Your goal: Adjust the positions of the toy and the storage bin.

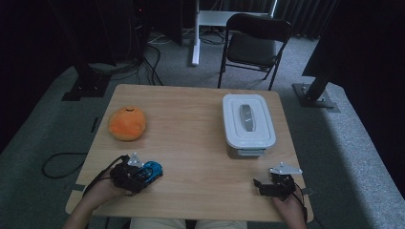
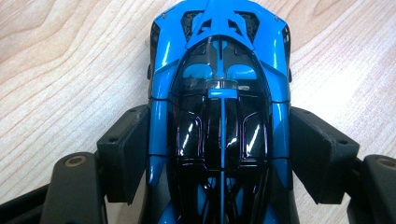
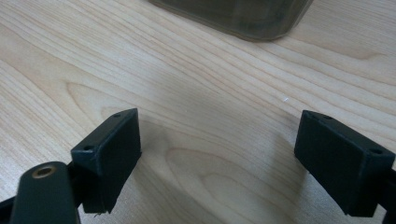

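A blue and black toy car (image 2: 219,70) lies on the wooden table (image 1: 191,114) near its front left. My left gripper (image 2: 219,130) is shut on the toy car, one black pad pressed against each side at mid-body. In the high view the toy car (image 1: 154,169) pokes out past the left gripper (image 1: 147,172) toward the right. My right gripper (image 1: 260,186) rests low at the table's front right, and in its own view the right gripper (image 3: 219,130) stands open over bare wood with nothing between its pads.
A white lidded box (image 1: 249,121) with a grey handle stands at the right back, its base (image 3: 243,16) just ahead of the right gripper. An orange plush ball (image 1: 126,123) lies at the left. A black folding chair (image 1: 255,43) stands beyond the table.
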Demonstrator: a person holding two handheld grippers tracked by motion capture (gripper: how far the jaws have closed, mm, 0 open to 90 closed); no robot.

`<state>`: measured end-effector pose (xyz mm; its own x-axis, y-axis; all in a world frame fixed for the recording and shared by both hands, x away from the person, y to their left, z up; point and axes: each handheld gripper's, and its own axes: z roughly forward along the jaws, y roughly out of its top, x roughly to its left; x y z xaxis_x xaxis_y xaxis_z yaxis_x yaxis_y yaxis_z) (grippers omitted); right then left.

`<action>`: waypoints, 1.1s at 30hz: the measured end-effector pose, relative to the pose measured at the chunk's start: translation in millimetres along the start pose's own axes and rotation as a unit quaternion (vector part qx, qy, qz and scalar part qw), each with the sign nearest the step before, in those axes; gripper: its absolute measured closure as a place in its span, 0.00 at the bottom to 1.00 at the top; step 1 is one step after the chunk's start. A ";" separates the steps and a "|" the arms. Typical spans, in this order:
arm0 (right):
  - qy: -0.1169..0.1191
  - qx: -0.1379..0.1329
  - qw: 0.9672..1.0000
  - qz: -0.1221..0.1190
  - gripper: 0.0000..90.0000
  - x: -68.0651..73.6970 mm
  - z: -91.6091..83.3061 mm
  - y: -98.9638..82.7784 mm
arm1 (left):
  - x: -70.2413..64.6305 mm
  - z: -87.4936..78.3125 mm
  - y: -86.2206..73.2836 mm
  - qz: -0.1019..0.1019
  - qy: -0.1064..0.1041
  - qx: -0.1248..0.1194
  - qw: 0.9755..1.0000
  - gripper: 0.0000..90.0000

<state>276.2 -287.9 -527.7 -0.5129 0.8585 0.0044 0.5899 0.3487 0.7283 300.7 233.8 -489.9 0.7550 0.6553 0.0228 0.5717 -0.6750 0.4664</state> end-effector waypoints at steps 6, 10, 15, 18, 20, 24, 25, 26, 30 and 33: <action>0.000 0.000 1.000 0.000 0.16 0.0 0.0 0.0 | 6.4 -16.1 6.1 -0.032 0.021 -0.038 0.999 0.29; 0.000 0.000 1.000 0.000 0.16 0.0 0.0 0.0 | 17.7 -25.3 11.3 -0.066 0.049 -0.055 0.995 0.22; 0.000 0.000 1.000 0.000 0.16 0.0 0.0 0.0 | 34.3 -35.2 19.8 -0.095 0.081 -0.085 0.988 0.18; 0.000 0.000 1.000 0.000 0.16 0.0 0.0 0.0 | 43.5 -39.9 28.0 -0.102 0.104 -0.095 0.985 0.18; 0.000 0.000 1.000 0.000 0.16 0.0 0.0 0.0 | 51.9 -44.4 34.1 -0.115 0.113 -0.105 0.981 0.18; 0.000 0.000 1.000 0.000 0.16 0.0 0.0 0.0 | 70.8 -50.0 45.4 -0.152 0.134 -0.121 0.972 0.18; 0.000 0.000 1.000 0.000 0.16 0.0 0.0 0.0 | 75.1 -50.1 48.1 -0.156 0.135 -0.123 0.971 0.18; 0.000 0.000 1.000 0.000 0.16 0.0 0.0 0.0 | 79.2 -49.8 50.9 -0.158 0.141 -0.125 0.969 0.18; 0.000 0.000 1.000 0.000 0.16 0.0 0.0 0.0 | 98.5 -44.3 60.3 -0.171 0.155 -0.110 0.967 0.18; 0.000 0.000 1.000 0.000 0.16 0.0 0.0 0.0 | 111.9 -39.0 64.4 -0.194 0.155 -0.111 0.962 0.18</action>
<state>276.2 -287.9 -527.8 -0.5130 0.8584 0.0041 0.5896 0.3489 0.7285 409.4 276.9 -422.8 0.3465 0.9364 0.0553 0.6833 -0.2923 0.6691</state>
